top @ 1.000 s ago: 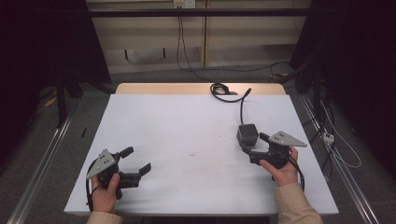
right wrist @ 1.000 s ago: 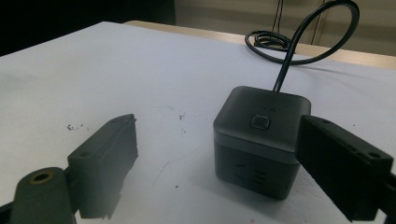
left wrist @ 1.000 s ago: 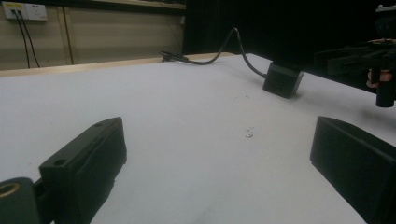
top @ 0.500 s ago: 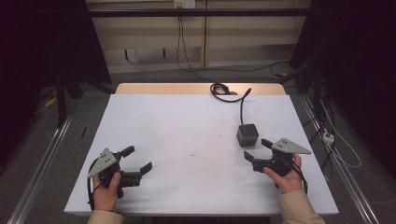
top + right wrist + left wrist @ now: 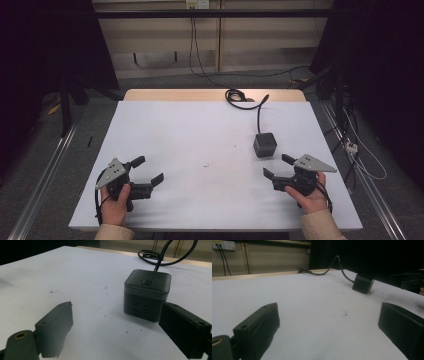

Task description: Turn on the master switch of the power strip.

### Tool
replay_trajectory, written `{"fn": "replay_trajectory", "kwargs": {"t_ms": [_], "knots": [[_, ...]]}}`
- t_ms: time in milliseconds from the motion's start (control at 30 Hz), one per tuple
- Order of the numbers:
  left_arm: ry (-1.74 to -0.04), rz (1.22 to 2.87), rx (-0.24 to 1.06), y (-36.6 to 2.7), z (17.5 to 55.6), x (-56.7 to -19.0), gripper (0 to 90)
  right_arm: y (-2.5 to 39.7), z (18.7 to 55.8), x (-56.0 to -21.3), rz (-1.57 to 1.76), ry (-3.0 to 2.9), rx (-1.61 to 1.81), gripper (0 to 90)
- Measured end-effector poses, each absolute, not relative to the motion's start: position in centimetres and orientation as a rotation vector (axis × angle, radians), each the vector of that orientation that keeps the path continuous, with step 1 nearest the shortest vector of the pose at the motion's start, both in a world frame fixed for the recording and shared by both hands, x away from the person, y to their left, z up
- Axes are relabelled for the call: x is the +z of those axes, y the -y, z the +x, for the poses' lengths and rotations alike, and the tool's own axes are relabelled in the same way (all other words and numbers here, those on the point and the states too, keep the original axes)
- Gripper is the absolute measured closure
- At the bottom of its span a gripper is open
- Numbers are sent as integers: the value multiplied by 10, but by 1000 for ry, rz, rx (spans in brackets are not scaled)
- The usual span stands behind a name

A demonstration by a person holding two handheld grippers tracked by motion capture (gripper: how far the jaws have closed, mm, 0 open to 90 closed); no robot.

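A dark cube-shaped power socket [image 5: 264,144] [image 5: 147,293] [image 5: 362,284] stands on the white table [image 5: 200,145] right of centre, its black cable [image 5: 250,102] coiling toward the far edge. My right gripper [image 5: 278,167] [image 5: 117,332] rests near the front right, open, just short of the cube and apart from it. My left gripper [image 5: 147,170] [image 5: 329,332] sits at the front left, open, nothing between its jaws.
The table's wooden far edge [image 5: 215,94] carries the cable coil [image 5: 150,253]. Metal floor rails [image 5: 45,175] run along both sides of the table. Cables [image 5: 350,145] lie on the floor at the right. A wall socket [image 5: 223,245] sits behind.
The right gripper has let go of the cube socket and drawn back toward the front edge; the cube now stands free. The left gripper has hardly moved.
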State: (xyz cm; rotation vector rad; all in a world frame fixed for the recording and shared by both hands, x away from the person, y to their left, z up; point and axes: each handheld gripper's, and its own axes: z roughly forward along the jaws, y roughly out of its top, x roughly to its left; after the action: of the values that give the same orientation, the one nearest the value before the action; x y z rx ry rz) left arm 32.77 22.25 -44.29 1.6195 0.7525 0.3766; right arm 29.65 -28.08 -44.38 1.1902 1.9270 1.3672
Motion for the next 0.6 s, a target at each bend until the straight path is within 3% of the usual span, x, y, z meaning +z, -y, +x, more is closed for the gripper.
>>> {"fn": "replay_trajectory", "kwargs": {"t_ms": [600], "knots": [[-755,1629,368,-220,331,-444,35,283,283,-450,1181,-1963,1359,119]]}}
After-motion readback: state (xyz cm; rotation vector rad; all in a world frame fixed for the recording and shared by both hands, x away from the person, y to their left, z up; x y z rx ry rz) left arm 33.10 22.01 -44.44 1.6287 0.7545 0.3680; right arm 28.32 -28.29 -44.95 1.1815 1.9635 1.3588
